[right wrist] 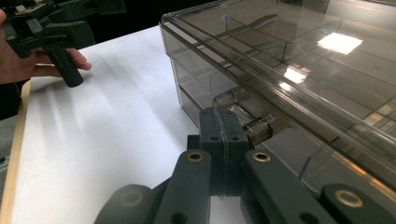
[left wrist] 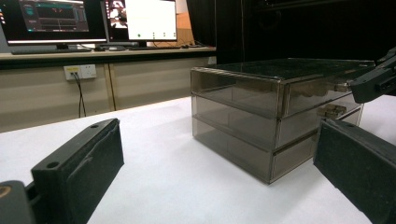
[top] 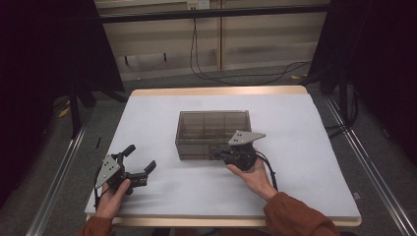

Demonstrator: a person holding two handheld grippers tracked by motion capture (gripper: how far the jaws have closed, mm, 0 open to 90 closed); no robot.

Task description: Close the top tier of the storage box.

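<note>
A smoky see-through drawer box (top: 214, 132) stands in the middle of the white table top. My right gripper (top: 221, 155) is at the box's front face with its jaws pressed flat together. In the right gripper view the right gripper (right wrist: 223, 116) has its tips right beside a small clear drawer handle (right wrist: 259, 127). Nothing shows between the jaws. My left gripper (top: 140, 157) rests near the table's front left corner, open and holding nothing. In the left gripper view the left gripper (left wrist: 215, 140) has its fingers (left wrist: 79, 168) spread wide, facing the box (left wrist: 275, 107).
The white mat (top: 147, 118) covers the table, with bare surface left, right and behind the box. Black curtains flank the table and cables lie on the floor behind (top: 236, 76). Monitors (left wrist: 93, 18) stand on a desk beyond the table.
</note>
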